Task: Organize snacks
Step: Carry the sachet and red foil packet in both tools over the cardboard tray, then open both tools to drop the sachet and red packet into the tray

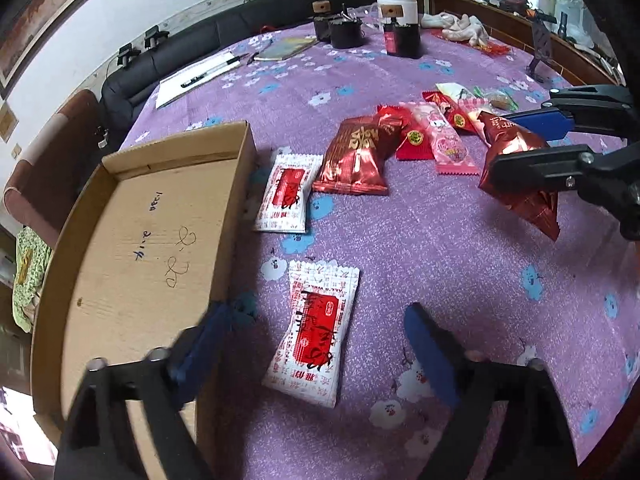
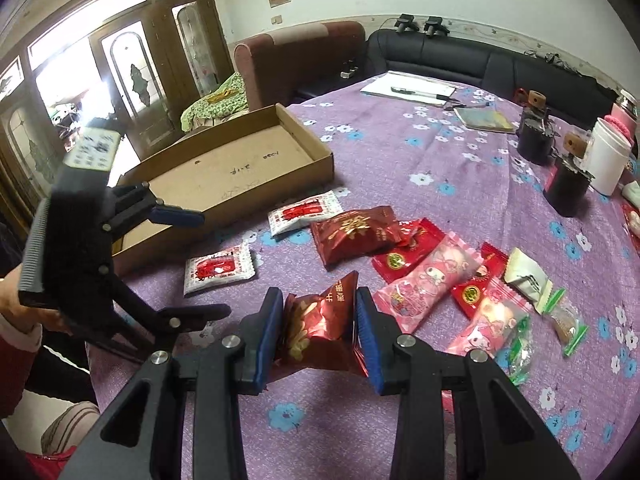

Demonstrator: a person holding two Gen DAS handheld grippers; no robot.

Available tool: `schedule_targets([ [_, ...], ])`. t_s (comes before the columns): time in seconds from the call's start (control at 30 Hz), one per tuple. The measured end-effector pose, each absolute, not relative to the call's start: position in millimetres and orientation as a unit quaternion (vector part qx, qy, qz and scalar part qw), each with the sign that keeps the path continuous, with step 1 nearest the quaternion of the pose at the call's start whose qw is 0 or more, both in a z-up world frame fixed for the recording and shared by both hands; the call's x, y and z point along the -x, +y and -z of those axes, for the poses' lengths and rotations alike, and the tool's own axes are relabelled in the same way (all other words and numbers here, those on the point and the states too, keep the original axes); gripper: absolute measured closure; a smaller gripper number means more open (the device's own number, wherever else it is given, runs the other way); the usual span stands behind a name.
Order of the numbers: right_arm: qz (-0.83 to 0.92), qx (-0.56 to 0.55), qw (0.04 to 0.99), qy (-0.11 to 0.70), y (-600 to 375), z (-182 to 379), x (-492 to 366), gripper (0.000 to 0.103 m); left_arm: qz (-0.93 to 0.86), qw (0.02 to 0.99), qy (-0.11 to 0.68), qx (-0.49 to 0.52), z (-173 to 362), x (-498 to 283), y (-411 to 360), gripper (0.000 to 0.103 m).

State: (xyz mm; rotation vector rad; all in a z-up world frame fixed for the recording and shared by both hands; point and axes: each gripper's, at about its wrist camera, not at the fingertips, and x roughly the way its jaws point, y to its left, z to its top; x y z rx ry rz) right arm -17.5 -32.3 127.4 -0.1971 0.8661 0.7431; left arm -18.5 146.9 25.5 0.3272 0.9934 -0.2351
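A: While clamped between both blue pads, red foil snack packet [image 2: 320, 332] held clear of purple floral tablecloth [image 2: 460, 168] by right gripper [image 2: 320, 332]; seen from left wrist view, same packet [image 1: 516, 168] hanging to the right of cardboard tray [image 1: 132, 220], well apart from it.

B: Noted; left gripper [image 1: 316, 344] spread wide, gripping nothing, poised above white-and-red packet [image 1: 314, 332] lying just beside the tray's near long wall.

A: Probably best to lift the foil packet higher before crossing toward the tray [image 2: 224, 168]; foil crumpled and slippery, so keep the squeeze firm yet short of crushing the contents.

B: Agreed; clear the tray's near wall with margin, then lower onto bare floor and let go flat.

A: Plenty of room inside the tray, nothing in it but pen scribbles; a second white-and-red packet [image 1: 286, 194] and another red foil packet [image 1: 354, 158] lying right of the tray, beside the likely path.

B: Worth watching the left gripper [image 2: 188, 260] too, hovering close to the tray's near wall; risk of fingers meeting.
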Motion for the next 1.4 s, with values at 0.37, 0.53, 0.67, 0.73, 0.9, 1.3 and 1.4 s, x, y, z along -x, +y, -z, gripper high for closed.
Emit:
schedule_targets([
  [0.37,-0.355,0.062,0.845,0.395,-45,-143,19,0.067,0.132,0.874,0.455,-0.105,-47,33,146,0.08],
  [0.53,-0.363,0.063,0.847,0.384,-35,-154,20,0.067,0.103,0.897,0.421,-0.087,-85,46,174,0.079],
  [0.67,-0.379,0.06,0.842,0.379,-17,-157,16,0.067,0.055,0.91,0.406,-0.065,-103,51,216,0.079],
  [0.73,-0.394,0.051,0.836,0.379,-1,-158,11,0.067,0.031,0.913,0.404,-0.045,-106,52,242,0.079],
  [0.9,-0.424,0.039,0.823,0.375,48,-161,-1,0.067,-0.02,0.915,0.403,-0.007,-101,49,288,0.079],
  [1.3,-0.433,0.063,0.798,0.414,177,-116,-36,0.067,-0.051,0.904,0.424,0.032,-70,34,312,0.079],
  [1.4,-0.424,0.076,0.796,0.425,185,-107,-36,0.066,-0.055,0.899,0.433,0.032,-62,30,312,0.079],
])
